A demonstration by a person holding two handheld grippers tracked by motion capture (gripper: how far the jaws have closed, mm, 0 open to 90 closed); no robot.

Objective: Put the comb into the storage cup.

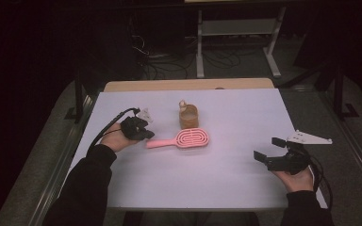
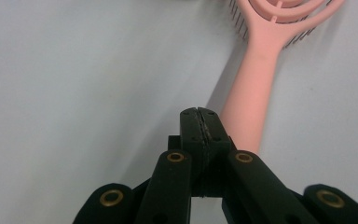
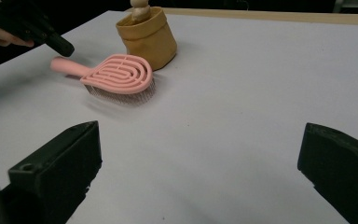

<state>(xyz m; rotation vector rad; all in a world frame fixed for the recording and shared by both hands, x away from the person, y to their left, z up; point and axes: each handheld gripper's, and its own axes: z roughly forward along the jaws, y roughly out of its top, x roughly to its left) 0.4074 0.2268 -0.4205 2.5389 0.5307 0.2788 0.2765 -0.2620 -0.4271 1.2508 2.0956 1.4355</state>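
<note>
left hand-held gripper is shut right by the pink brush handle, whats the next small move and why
Probably open the left hand-held gripper first. Its jaws are pressed together with nothing between them, just beside the handle of the pink plastic hairbrush, which lies bristles down on the white table. Once open, it could straddle the handle and close.

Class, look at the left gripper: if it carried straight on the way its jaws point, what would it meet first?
Most likely the brush. The left gripper, jaws shut, points along the handle, just beside it. Depth is unclear, so it might slide past onto the table.
</note>
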